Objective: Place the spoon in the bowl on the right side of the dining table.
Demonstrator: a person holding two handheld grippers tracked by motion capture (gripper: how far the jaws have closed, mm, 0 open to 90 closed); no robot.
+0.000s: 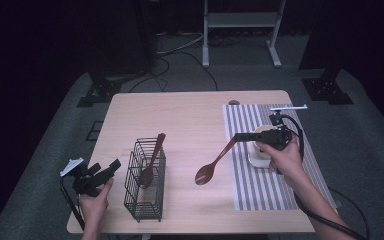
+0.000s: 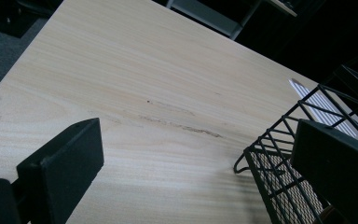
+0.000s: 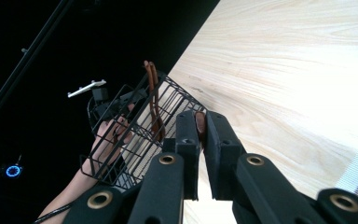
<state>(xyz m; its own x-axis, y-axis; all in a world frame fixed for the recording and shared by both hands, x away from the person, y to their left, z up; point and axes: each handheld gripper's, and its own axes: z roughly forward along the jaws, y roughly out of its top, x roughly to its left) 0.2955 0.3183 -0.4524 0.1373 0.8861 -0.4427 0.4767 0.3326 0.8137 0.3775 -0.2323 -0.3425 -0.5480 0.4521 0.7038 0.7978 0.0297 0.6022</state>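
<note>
The right gripper (image 1: pixel 240 136) pinches a brown spoon (image 1: pixel 214 164) above the table (image 1: pixel 190 115); the left gripper (image 1: pixel 111 166), jaws spread, sits beside the wire basket (image 1: pixel 145 192).

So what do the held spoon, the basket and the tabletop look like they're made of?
Spoon: probably wood with a reddish-brown stain or lacquer; it looks smooth and faintly glossy, though dark plastic is possible. Basket: thin metal wire, black coated, with fine mesh at the bottom. Tabletop: pale wood or wood-look laminate, matte, with straight grain lines.
</note>
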